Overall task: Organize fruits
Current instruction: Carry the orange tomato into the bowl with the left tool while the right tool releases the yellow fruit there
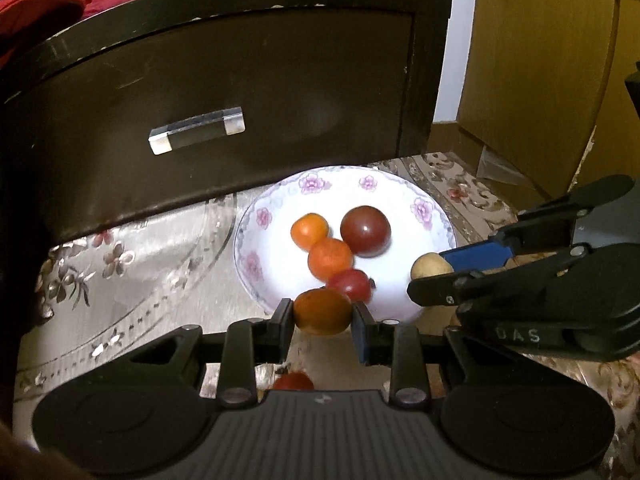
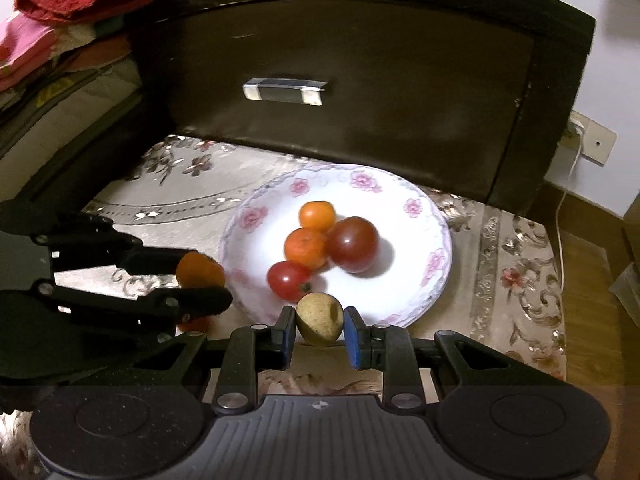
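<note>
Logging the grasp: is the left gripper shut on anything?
Shut. The left gripper has its fingers pressed on both sides of an orange fruit, at the plate edge.

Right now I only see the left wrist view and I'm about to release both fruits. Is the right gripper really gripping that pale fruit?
Observer: Yes. The right gripper is shut on the tan fruit, with both pads touching it, at the near rim of the plate.
Operator: Is my orange fruit over the plate?
Observer: Seemingly not. The left gripper holds the orange fruit just off the plate's left rim.
Operator: Anything right of the cabinet?
Observer: A wall socket, with a white cable hanging down from it.
</note>
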Tool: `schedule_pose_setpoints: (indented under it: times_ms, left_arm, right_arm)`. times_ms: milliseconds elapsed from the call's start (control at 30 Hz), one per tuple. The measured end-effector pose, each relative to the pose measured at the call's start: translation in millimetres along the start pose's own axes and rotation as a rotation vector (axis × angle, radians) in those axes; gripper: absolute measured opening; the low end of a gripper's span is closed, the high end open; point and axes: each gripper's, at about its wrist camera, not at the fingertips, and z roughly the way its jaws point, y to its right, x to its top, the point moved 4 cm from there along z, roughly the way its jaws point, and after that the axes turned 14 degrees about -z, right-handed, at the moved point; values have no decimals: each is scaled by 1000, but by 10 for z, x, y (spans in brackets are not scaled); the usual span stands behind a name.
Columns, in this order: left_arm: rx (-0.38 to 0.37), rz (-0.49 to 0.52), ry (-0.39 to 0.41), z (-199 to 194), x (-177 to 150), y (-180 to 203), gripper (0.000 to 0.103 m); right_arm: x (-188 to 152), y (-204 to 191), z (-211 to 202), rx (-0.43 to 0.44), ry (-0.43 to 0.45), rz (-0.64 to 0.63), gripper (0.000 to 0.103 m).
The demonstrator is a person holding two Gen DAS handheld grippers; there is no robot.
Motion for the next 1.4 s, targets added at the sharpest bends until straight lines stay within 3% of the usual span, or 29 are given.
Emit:
schedule_pose_setpoints:
  times_ms: [467, 1133, 1400]
  left_arm:
    - [33, -28, 5, 195, 71, -119, 37]
    - [47, -41, 38, 18, 114, -169, 38]
    - [54, -43, 49, -84, 111, -216, 39]
  right_arm:
    - [51, 178, 186, -38, -8, 35, 23]
    - [110, 293, 63, -79, 47, 73, 27]
    - [140, 189, 20, -59, 63, 58, 27]
